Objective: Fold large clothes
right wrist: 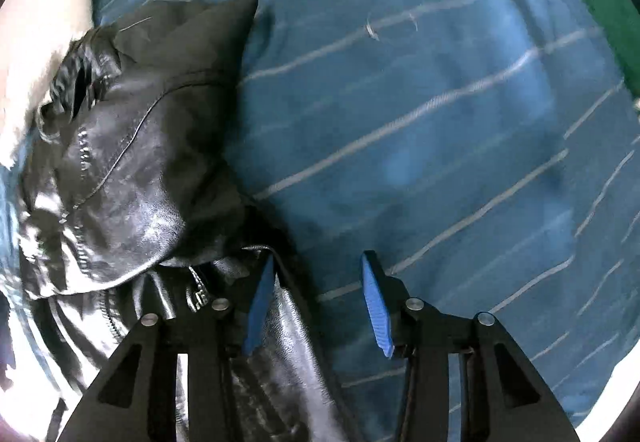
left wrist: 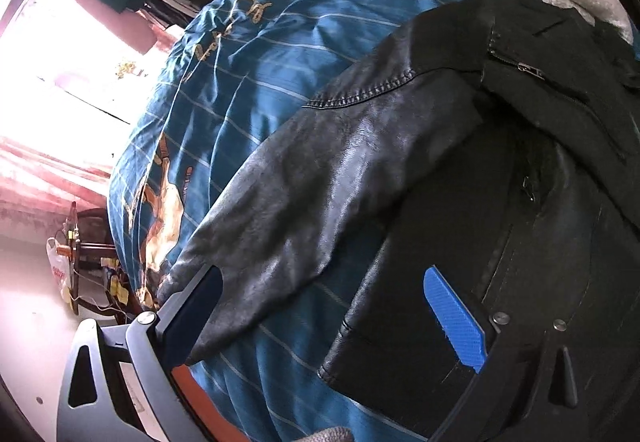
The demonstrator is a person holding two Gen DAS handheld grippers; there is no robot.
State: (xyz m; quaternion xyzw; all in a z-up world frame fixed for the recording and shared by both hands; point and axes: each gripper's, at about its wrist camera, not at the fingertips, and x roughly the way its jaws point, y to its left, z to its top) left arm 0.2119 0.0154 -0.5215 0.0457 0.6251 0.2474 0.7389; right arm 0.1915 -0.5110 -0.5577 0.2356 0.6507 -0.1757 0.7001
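Left wrist view: a black leather jacket (left wrist: 460,170) lies on a bed under a blue striped cover (left wrist: 256,54), one sleeve (left wrist: 280,210) stretched toward the bed's edge. The left gripper (left wrist: 324,306) hangs over it, jaws wide apart, the sleeve's cuff end between them but not pinched. Gold script on the cover is too warped to read.

Right wrist view: the right gripper (right wrist: 316,302) points down, jaws apart, one pad by the jacket's edge, nothing clamped. The leather looks heavy, thick and slick; hems, cuffs or shoulder seams probably offer the surest hold.
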